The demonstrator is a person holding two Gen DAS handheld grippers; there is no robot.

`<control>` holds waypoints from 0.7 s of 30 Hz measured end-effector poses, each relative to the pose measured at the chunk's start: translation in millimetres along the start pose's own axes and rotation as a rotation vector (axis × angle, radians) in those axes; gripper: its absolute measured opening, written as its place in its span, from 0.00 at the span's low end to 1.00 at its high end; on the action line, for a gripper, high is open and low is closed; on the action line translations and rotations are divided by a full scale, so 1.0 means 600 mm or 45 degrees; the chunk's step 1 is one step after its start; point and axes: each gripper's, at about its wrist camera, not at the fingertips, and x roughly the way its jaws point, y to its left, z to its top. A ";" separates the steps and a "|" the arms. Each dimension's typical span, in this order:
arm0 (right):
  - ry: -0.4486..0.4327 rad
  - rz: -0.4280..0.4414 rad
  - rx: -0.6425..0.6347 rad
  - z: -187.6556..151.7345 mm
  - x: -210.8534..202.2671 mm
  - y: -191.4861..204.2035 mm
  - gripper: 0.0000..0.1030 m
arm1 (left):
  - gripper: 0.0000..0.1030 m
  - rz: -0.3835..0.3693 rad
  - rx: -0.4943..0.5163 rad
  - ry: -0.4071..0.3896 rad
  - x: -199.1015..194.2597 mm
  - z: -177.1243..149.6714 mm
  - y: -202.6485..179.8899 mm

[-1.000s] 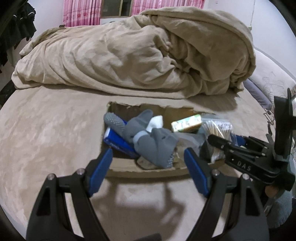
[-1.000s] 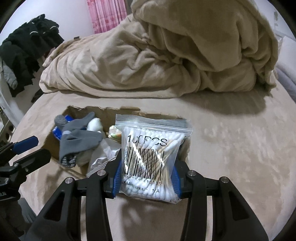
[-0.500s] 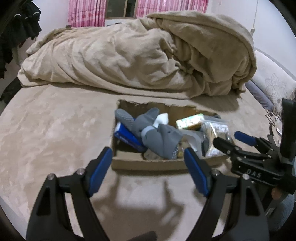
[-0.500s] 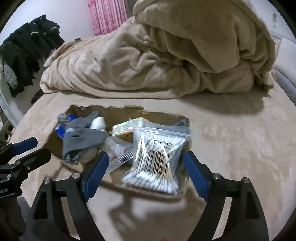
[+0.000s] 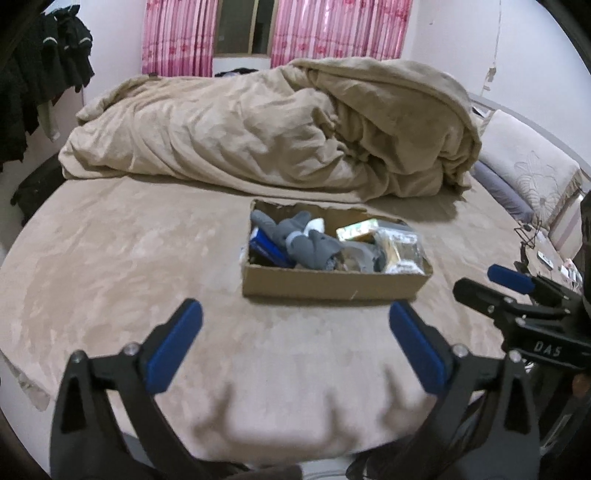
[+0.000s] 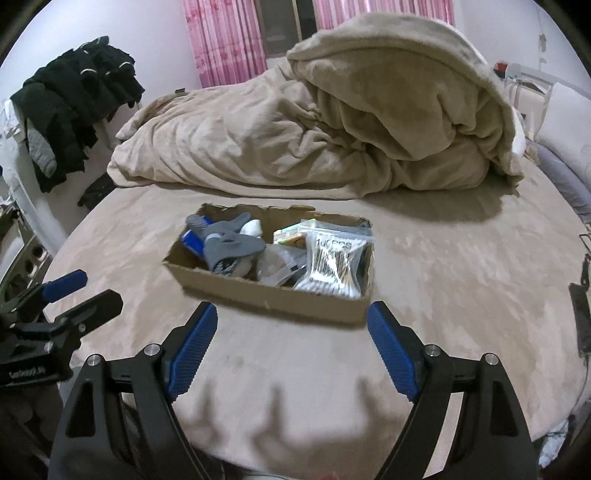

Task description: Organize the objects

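Observation:
A shallow cardboard box (image 5: 332, 286) (image 6: 280, 295) sits on the tan bed. It holds grey gloves (image 5: 306, 245) (image 6: 229, 249), a blue item (image 5: 264, 245), a green-and-yellow packet (image 5: 356, 232) and a clear bag of cotton swabs (image 6: 338, 258) (image 5: 400, 251) at its right end. My left gripper (image 5: 295, 345) is open and empty, well in front of the box. My right gripper (image 6: 291, 347) is open and empty, just in front of the box.
A crumpled tan duvet (image 5: 277, 133) lies behind the box. Pillows (image 5: 528, 173) are at the right edge of the bed. Dark clothes (image 6: 74, 103) hang at the left. Pink curtains (image 5: 277, 33) cover the window behind.
My right gripper opened and let the cotton swab bag drop into the box's right end. Both grippers then pulled back away from the box.

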 end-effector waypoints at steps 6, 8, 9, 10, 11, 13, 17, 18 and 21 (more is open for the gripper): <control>-0.025 -0.026 0.000 -0.029 -0.043 0.023 0.86 | 0.99 0.036 0.013 -0.007 -0.044 -0.018 0.003; -0.040 -0.028 -0.002 -0.036 -0.054 0.027 0.89 | 0.99 0.040 0.008 -0.012 -0.053 -0.022 0.007; -0.040 -0.028 -0.002 -0.038 -0.056 0.027 0.89 | 0.99 0.045 0.003 -0.015 -0.058 -0.023 0.009; -0.041 -0.027 -0.002 -0.041 -0.058 0.026 0.89 | 0.99 0.047 -0.001 -0.017 -0.061 -0.024 0.011; -0.042 -0.027 0.000 -0.041 -0.058 0.027 0.89 | 0.99 0.049 -0.003 -0.019 -0.063 -0.025 0.012; -0.042 -0.028 0.001 -0.044 -0.062 0.027 0.89 | 0.99 0.053 -0.007 -0.025 -0.070 -0.026 0.015; -0.044 -0.027 0.002 -0.045 -0.064 0.027 0.89 | 0.99 0.052 -0.014 -0.025 -0.077 -0.025 0.016; -0.044 -0.025 0.004 -0.046 -0.065 0.027 0.89 | 0.99 0.051 -0.010 -0.025 -0.079 -0.025 0.014; -0.040 -0.014 0.015 -0.050 -0.069 0.028 0.89 | 0.99 0.052 0.002 -0.024 -0.084 -0.023 0.010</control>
